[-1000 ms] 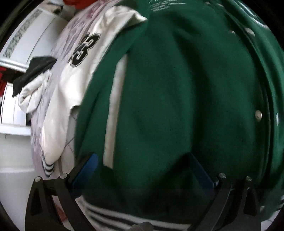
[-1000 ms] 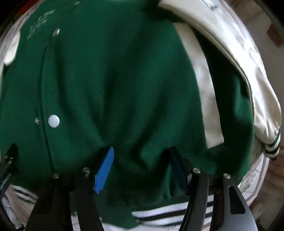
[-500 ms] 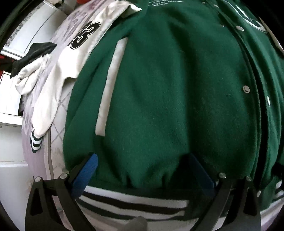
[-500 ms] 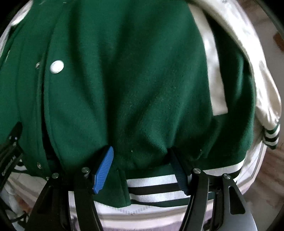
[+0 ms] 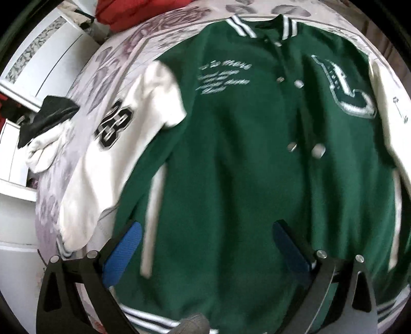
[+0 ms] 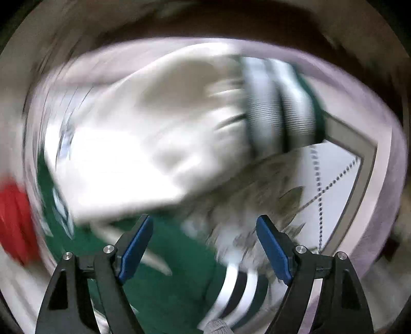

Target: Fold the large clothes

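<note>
A green varsity jacket [image 5: 244,167] with white sleeves lies front up and spread on a bed. Its white left-hand sleeve [image 5: 123,144] bears a black number patch. My left gripper [image 5: 205,244] is open and empty above the jacket's lower part, near the striped hem [image 5: 146,316]. In the blurred right wrist view, my right gripper [image 6: 205,244] is open and empty over the jacket's white right sleeve [image 6: 143,144] with its striped cuff [image 6: 280,108]; the green body [image 6: 167,277] and hem [image 6: 236,290] lie below.
The bed has a pale floral quilt [image 5: 110,66]. A white and dark garment [image 5: 43,138] lies at the bed's left edge. Something red [image 5: 143,12] sits at the head of the bed. White furniture [image 5: 38,64] stands to the left.
Both grippers have pulled back and up from the jacket, so the whole garment now shows in the left view. The right gripper has swung fast toward the right sleeve.
</note>
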Motion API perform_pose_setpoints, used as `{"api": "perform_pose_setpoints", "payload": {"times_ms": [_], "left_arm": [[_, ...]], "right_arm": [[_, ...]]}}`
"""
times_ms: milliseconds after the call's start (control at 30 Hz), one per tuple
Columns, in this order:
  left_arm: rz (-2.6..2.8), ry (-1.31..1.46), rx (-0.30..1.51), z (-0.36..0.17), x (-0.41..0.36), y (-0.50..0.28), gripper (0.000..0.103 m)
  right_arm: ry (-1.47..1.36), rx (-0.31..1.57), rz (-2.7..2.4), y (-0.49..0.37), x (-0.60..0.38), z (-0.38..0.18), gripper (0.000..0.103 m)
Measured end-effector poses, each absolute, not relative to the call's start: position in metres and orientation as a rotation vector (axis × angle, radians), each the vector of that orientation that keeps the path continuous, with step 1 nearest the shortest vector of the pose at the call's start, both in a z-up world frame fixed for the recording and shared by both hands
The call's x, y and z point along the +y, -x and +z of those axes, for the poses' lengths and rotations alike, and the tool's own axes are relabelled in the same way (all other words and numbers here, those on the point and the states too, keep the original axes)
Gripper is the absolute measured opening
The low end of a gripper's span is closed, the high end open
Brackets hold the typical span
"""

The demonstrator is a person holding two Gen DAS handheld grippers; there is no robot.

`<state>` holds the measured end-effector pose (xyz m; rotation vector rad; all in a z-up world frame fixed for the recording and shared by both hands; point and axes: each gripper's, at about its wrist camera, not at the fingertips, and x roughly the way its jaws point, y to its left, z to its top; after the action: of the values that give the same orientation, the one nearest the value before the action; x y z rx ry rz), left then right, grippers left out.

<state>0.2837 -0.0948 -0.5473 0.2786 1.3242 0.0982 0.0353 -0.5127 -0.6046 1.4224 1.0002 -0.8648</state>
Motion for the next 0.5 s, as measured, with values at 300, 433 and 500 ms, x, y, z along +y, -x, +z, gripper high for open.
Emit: {"api": "perform_pose_setpoints", "payload": {"times_ms": [300,433,500], "left_arm": [[0.066,-0.327,1.32,-0.559,-0.135,-0.311,0.103],[0.113,-0.334,1.302,-0.55,-0.11,-0.314,0.103],[0.159,-0.306,1.301,-0.544,-0.082,-0.318,0.103]], "right_arm": [[-1.427,0.665,-0.991,-0.047,-0.512,-0.61,0.019],[-1.131,0.697,-0.916,-0.095,-0.489,-0.527,0.017],[-1.02,0.722,-0.847,-0.143,-0.474,-0.496,0.016]]}}
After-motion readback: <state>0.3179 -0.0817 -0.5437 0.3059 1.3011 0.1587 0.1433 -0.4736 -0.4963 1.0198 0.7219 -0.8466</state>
